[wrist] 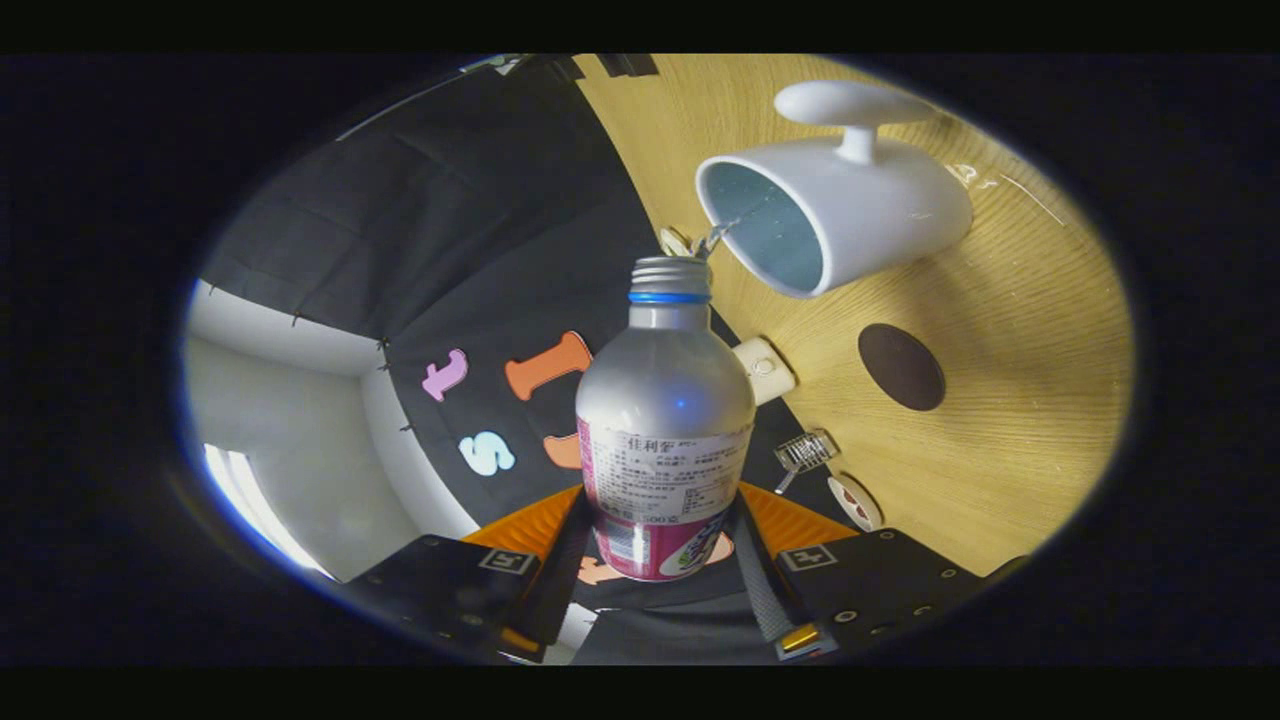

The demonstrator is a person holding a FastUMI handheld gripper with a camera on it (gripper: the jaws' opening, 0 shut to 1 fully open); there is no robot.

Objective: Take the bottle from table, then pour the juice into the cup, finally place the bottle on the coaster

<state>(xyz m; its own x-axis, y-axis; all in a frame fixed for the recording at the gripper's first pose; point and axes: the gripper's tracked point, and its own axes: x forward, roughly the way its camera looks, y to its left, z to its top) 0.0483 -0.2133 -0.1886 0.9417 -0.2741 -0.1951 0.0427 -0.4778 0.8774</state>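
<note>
Gripper (662, 560) is clamping the tilted bottle (665, 420), apparently pouring into the cup (830, 210); next, righting it onto the coaster (901, 366).

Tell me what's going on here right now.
A hand-held claw is shut on a silver bottle, tipped toward a white cup on the wooden table. Liquid is running from the bottle's open mouth into the cup. A dark round coaster lies bare beside the cup.

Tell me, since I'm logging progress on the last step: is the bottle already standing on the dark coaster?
No. The bottle is clamped between the gripper fingers, tilted toward the white cup, while the coaster lies bare on the table.
</note>
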